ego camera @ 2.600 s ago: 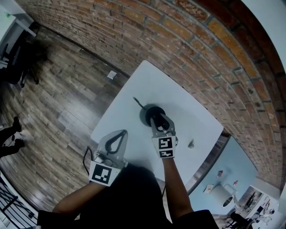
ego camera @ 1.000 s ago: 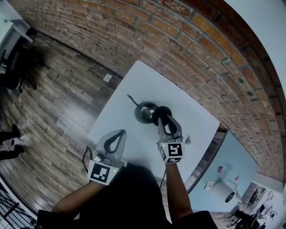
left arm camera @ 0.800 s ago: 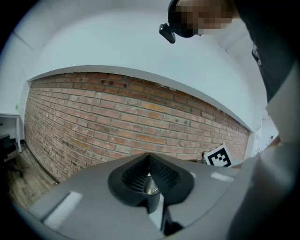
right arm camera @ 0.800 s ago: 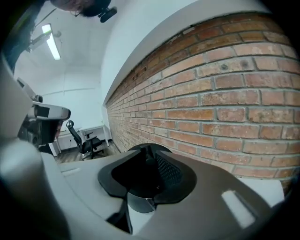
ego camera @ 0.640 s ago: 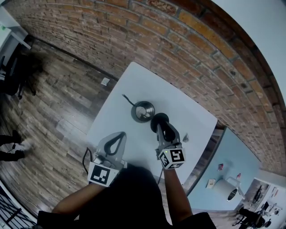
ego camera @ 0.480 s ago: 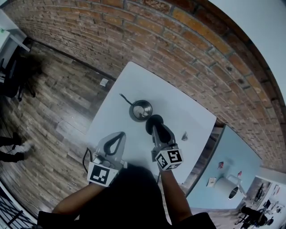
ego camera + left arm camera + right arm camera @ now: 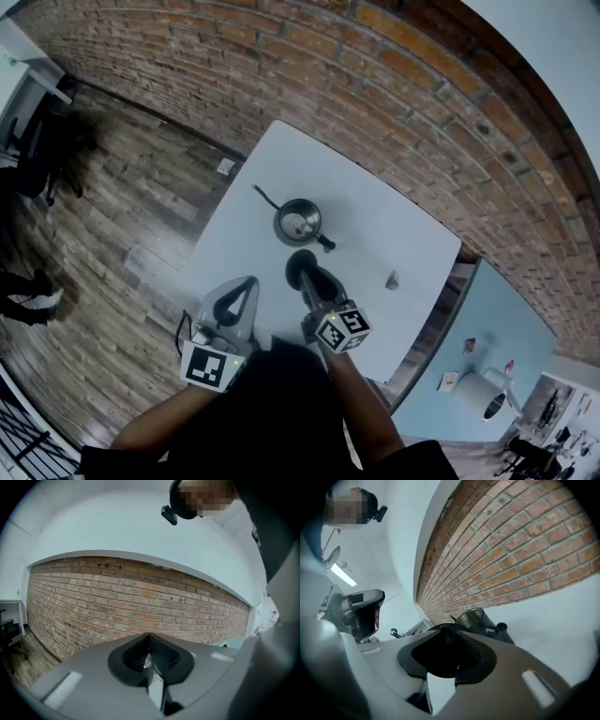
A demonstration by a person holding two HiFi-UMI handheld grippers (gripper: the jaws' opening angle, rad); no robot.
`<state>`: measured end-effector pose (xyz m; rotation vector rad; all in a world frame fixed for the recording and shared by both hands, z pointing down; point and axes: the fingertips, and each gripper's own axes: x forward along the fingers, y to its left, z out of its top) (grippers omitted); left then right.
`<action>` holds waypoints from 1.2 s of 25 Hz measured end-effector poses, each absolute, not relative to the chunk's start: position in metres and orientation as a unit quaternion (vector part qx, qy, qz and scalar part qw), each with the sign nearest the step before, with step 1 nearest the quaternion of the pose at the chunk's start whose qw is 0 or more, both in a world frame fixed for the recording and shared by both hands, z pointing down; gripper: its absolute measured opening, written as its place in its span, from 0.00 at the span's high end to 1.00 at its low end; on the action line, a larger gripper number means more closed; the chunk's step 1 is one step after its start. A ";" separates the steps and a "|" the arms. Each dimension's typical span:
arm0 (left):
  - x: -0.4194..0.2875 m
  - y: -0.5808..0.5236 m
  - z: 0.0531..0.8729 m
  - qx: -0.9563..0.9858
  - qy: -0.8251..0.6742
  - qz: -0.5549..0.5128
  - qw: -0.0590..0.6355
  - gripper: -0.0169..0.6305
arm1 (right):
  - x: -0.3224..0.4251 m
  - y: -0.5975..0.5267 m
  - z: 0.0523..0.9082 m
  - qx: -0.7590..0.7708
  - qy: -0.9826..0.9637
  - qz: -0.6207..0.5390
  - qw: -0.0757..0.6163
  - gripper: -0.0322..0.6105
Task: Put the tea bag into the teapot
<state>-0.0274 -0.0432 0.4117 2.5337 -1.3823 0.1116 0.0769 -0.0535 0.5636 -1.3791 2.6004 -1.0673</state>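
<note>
The metal teapot stands open in the middle of the white table, its thin handle pointing far left. My right gripper hovers just on the near side of it, shut on the round black lid. In the right gripper view the lid fills the space between the jaws, and the teapot shows just beyond. The small tea bag lies on the table to the right, apart from both grippers. My left gripper is at the table's near edge, its tips together with nothing held.
A brick wall runs close behind the table. Wooden floor lies to the left. A black cable hangs by the table's near left corner. A pale blue surface adjoins the table's right edge.
My right gripper has taken the black lid off the teapot and carried it back towards me and to the left; the pot's inside now shows. The left gripper has stayed put.
</note>
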 end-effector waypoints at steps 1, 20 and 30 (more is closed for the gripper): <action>-0.030 -0.041 0.413 0.868 -0.479 0.042 0.127 0.98 | 0.075 -0.051 0.571 -0.433 0.829 -0.355 0.013 0.81; -0.054 -0.009 0.427 0.840 -0.519 0.088 0.129 0.98 | 0.028 -0.032 0.685 -0.304 0.724 -0.605 0.132 0.80; -0.059 -0.010 0.430 0.835 -0.526 0.094 0.132 0.98 | 0.035 -0.034 0.702 -0.300 0.651 -0.670 0.195 0.80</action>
